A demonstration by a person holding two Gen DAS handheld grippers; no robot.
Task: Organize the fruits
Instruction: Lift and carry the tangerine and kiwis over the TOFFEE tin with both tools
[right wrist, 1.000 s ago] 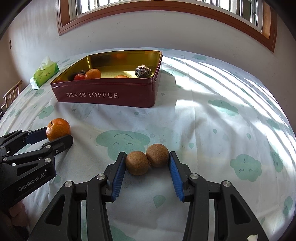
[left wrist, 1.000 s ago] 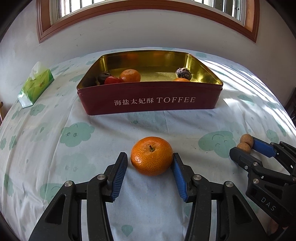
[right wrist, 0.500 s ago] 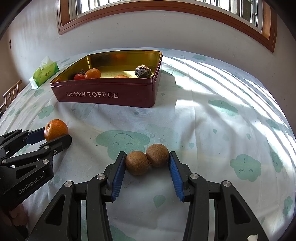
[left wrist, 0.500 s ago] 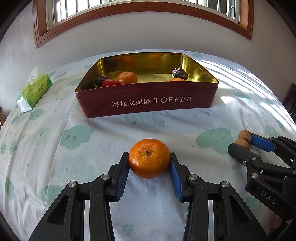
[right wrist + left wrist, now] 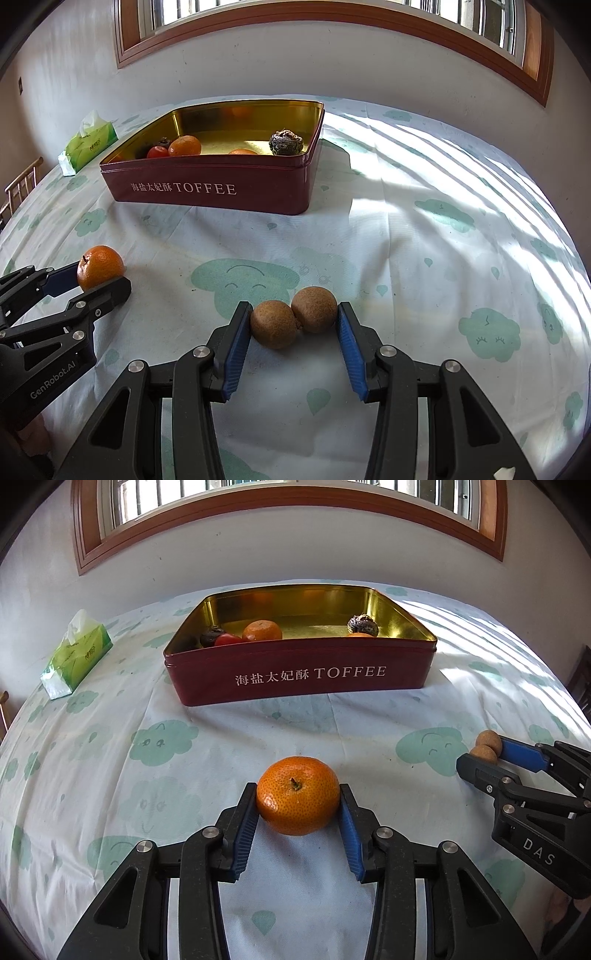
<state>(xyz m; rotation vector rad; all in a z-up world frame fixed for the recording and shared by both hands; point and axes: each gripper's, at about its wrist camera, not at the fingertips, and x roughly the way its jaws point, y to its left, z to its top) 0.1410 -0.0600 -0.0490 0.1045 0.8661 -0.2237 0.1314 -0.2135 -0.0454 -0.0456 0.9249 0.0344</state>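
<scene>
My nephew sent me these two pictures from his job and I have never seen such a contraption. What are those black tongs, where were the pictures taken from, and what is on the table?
There is no robot here. A person holds a hand-held gripper in each hand, a black two-fingered clamp with blue pads, and each one carries a wide-angle camera looking along its fingers. So one picture is shot from the left hand-held gripper, the other from the right hand-held gripper, and each shows the other at its edge.

The left one has just closed on an orange. The right one is shut on two small brown fruits side by side.

Both rest on a tablecloth printed with clouds. Behind stands an open red tin marked TOFFEE, already holding some fruit, and a green tissue pack lies to its left.
</scene>
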